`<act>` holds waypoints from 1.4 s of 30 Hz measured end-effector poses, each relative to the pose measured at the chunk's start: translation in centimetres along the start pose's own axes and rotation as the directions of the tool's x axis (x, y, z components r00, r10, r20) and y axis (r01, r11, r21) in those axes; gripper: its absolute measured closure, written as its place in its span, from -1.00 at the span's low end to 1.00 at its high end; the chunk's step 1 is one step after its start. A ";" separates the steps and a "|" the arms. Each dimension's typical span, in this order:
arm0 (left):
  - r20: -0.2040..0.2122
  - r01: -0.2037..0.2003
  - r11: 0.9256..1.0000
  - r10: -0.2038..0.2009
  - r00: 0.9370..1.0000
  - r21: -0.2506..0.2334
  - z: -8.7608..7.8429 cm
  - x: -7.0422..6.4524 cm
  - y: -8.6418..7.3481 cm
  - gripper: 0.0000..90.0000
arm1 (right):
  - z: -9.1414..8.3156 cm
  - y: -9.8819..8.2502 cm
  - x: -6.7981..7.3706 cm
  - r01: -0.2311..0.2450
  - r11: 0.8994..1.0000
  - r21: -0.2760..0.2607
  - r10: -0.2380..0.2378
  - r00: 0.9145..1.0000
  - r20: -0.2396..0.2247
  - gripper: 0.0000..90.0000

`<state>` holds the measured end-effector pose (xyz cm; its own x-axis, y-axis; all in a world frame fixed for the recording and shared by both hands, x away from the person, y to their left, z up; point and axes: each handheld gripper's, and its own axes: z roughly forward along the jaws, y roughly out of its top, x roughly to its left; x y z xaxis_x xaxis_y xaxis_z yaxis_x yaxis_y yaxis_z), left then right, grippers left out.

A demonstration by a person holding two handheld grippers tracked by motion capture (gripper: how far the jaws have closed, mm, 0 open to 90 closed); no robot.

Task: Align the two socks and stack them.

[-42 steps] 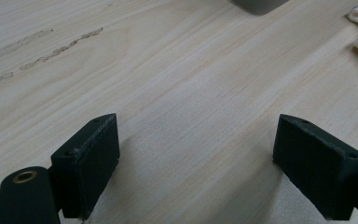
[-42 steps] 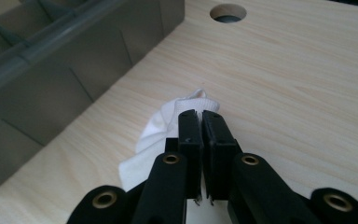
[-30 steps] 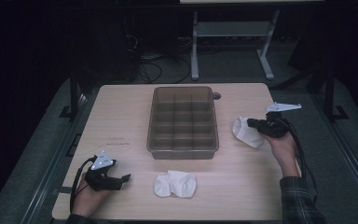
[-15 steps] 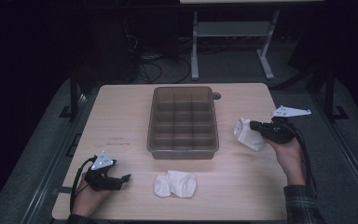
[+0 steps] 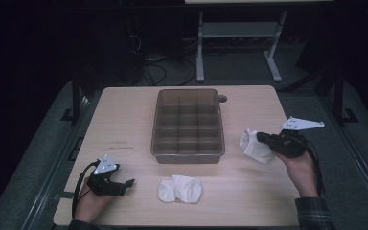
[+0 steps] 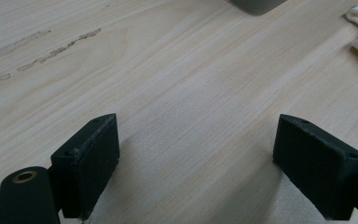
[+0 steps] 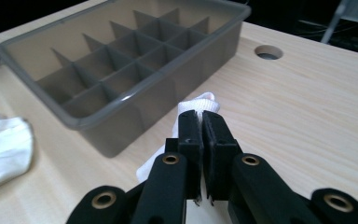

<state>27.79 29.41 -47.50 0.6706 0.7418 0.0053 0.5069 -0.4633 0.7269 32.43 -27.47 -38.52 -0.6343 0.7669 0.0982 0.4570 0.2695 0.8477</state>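
Right gripper: jaws pinched on a white cloth, just right of the divided grey tray.
Left gripper: jaws wide apart over bare table, well left-front of the tray.
Second white cloth: just before the tray.
Writing: none legible.

No readable text; faint marks on table illegible, perhaps print.

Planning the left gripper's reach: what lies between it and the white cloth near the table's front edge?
Bare tabletop between the left gripper and the white cloth, per the high view.
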 end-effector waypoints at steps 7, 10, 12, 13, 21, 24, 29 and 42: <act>0.000 0.000 1.000 0.000 1.000 0.000 0.0 0.0 0.0 -0.69 | -0.5 -0.2 1.5 0.023 1.000 0.007 -0.023 1.000 -0.019 0.92; 0.000 0.000 1.000 0.000 1.000 0.000 0.0 0.0 0.0 -0.69 | -0.7 -0.3 1.9 0.029 1.000 0.003 -0.029 0.999 -0.030 0.92; 0.000 0.000 1.000 0.000 1.000 -0.001 0.0 0.0 0.0 -0.69 | -0.9 -0.4 2.3 0.033 0.999 0.001 -0.033 0.999 -0.037 0.92; 0.000 0.000 1.000 0.000 1.000 0.000 0.0 0.0 0.0 -0.69 | -0.9 -0.5 2.4 0.036 0.999 0.002 -0.036 0.999 -0.040 0.92; -0.001 0.000 1.000 0.000 1.000 -0.002 0.0 0.0 0.0 -0.69 | -1.5 -1.2 3.7 0.051 0.999 0.011 -0.051 0.997 -0.066 0.92; -0.001 0.001 1.000 -0.001 1.000 -0.003 0.0 0.0 0.0 -0.69 | -1.7 -1.3 4.2 0.059 0.998 0.008 -0.058 0.995 -0.079 0.92; -0.001 0.001 1.000 -0.001 1.000 -0.001 0.0 0.0 0.0 -0.69 | -1.9 -1.4 5.3 0.075 0.997 0.003 -0.074 0.992 -0.106 0.92; -0.001 -0.002 1.000 0.002 1.000 0.001 0.1 0.0 0.1 -0.69 | -1.4 -0.7 7.9 0.117 0.993 -0.014 -0.118 0.978 -0.173 0.92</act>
<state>27.82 29.33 -47.50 0.6710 0.7414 0.0068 0.5063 -0.4649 0.7264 26.26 -22.42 -37.61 -0.7818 0.6176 0.0860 0.3708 0.3496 0.8604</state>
